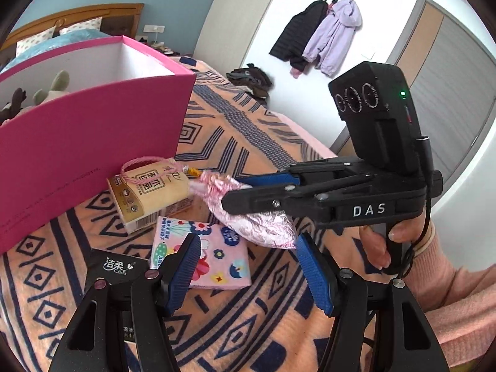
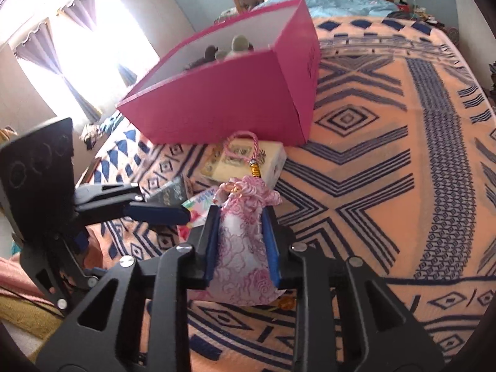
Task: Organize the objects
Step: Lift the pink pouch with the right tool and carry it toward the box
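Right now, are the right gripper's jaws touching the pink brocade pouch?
Touching. The right wrist view shows the right gripper closed on the pink brocade pouch, both blue pads pressed flat against its sides with no gap.

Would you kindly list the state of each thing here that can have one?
Pink box: open, lidless, plush toys inside.
Brocade pouch: drawstring pulled closed, clamped in the right tool.
Left tool: open, above the floral tissue pack, holding nothing.
Beige carton: closed, lying on the blanket beside the box.
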Demonstrator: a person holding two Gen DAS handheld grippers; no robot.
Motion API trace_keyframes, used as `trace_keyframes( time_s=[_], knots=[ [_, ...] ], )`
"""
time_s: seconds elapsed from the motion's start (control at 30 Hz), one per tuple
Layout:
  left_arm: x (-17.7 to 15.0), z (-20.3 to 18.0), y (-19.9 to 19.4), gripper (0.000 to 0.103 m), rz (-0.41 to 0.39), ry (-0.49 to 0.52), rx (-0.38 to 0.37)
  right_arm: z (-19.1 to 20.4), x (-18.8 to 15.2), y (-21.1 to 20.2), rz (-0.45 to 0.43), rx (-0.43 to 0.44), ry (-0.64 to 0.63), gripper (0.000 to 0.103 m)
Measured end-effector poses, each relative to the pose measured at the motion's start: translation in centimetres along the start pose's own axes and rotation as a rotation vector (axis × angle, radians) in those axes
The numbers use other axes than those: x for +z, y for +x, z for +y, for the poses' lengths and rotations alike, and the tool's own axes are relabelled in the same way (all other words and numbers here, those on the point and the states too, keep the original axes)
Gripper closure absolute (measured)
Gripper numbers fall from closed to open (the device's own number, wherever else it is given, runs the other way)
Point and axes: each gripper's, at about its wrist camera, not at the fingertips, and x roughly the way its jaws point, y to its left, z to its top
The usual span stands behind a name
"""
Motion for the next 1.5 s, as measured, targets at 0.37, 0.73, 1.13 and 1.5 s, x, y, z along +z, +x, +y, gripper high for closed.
trace_keyframes(
  time_s=[0.37, 0.73, 1.13, 1.5],
  knots=[
    [0.2, 0.7, -1.2, 0.034, -0.034, -0.034, -0.005, 3.2, 2.0, 0.3, -0.121, -0.038, 0.031, 0.074],
    [-0.6, 4.8, -0.4, 0.067, 0.001, -0.162, 0.023, 2.5, 2.6, 2.3, -0.061, -0.004, 0.035, 0.056],
    [-1.0, 4.8, 0.1, 0.065, 0.013, -0.157, 0.021, 0.6, 3.5, 5.2, 0.064, 0.102, 0.036, 0.066],
    [-0.6, 3.1, -1.7, 0.065, -0.050, -0.100, -0.008, 2.9, 2.9, 1.5, -0.057, 0.106, -0.035, 0.072]
  ],
)
